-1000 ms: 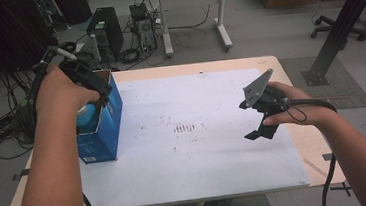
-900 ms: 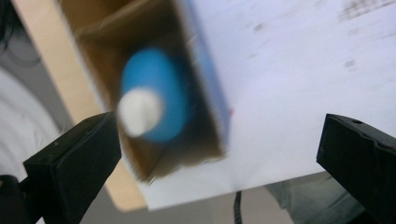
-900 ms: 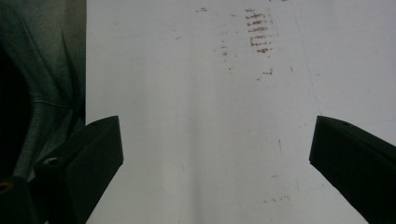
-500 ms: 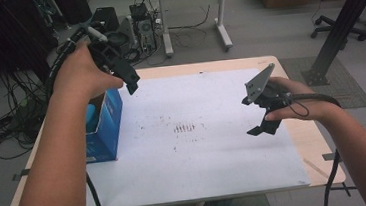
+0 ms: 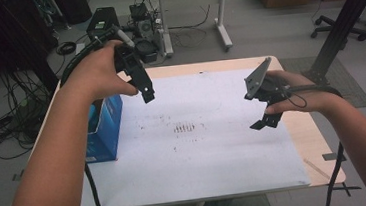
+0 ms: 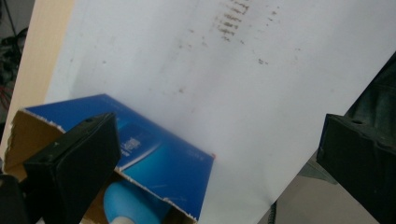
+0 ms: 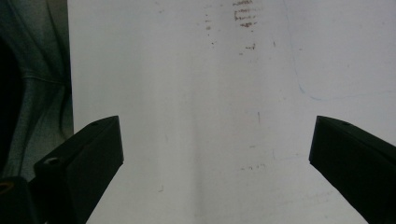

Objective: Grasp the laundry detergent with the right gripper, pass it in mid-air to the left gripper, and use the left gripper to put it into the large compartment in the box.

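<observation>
High view: stained white sheet [image 5: 215,145] on wooden table [image 5: 314,136], both tools wide.

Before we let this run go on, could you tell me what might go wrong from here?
1. The open-topped blue box stands at the table's left edge; a knock from the forearm beside it could tip it off.
2. The left gripper, jaws open and empty, trails a cable past the box, which might snag it.
3. The light blue object inside is half hidden, so a grab could miss.
</observation>
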Demonstrator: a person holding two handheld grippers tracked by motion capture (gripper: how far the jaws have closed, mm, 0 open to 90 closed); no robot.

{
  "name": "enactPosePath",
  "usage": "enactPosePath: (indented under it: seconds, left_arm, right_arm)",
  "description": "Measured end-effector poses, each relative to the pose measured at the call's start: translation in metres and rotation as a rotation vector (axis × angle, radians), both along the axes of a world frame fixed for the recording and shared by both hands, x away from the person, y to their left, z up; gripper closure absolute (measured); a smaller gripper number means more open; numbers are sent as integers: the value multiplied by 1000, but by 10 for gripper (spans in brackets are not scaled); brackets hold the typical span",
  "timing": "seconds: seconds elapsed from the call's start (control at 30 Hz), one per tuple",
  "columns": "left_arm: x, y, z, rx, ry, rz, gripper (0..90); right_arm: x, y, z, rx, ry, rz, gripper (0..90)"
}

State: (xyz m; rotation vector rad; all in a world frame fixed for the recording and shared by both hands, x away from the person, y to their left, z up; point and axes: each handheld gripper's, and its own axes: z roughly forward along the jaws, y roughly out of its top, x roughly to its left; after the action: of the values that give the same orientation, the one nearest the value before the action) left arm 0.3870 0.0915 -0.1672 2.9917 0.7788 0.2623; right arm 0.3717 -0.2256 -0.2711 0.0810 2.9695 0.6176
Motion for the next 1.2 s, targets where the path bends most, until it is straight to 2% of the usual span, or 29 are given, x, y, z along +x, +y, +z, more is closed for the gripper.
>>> enactPosePath:
  seconds: [0.07, 0.1, 0.2, 0.33, 0.37, 0.4, 0.43, 0.47, 0.53, 0.6, 0.67, 0.9, 1.03, 1.1, 1.2]
  left_arm:
    - [-1, -6, -6, 23, -19, -53, 3]
    - [-2, -8, -8, 22, 5, -52, 2]
    - [-2, -15, -17, 40, 25, -100, 2]
    - [-3, -22, -26, 57, 56, -134, 2]
    - [-4, -26, -31, 64, 68, -164, 2]
    - [-4, -26, -31, 64, 68, -164, 2]
    - [-6, -29, -36, 68, 86, -197, 3]
    - [-6, -29, -36, 68, 86, -197, 3]
    - [-9, -32, -45, 82, 101, -223, 6]
    - [-9, -33, -49, 84, 114, -225, 8]
    - [-12, -34, -59, 93, 129, -243, 9]
    - [-16, -35, -78, 86, 148, -277, 8]
    - [-17, -35, -79, 87, 149, -284, 5]
    - [-19, -36, -76, 69, 154, -289, 5]
    - [-20, -37, -73, 64, 153, -295, 5]
  right_arm:
    - [1, -1, 1, -3, -4, -4, 30]
    - [2, -2, 1, -3, -7, -3, 30]
    - [1, -3, 3, -5, -4, 1, 31]
    - [0, -4, 3, -18, -4, 2, 31]
    - [0, -4, 3, -23, -4, 1, 31]
    - [1, -4, 3, -26, -4, 1, 31]
    - [1, -5, 3, -27, -2, 0, 31]
    - [1, -5, 3, -27, -2, 0, 31]
    - [1, -5, 1, -26, 2, -2, 31]
    - [1, -5, 1, -28, 5, -2, 31]
    - [0, -5, -1, -38, 8, -6, 31]
    - [-2, -1, -4, -57, 20, 8, 31]
    - [-2, -1, -6, -64, 20, 8, 31]
    - [0, -3, -6, -68, 20, 7, 32]
    - [2, -4, -6, -71, 22, 9, 32]
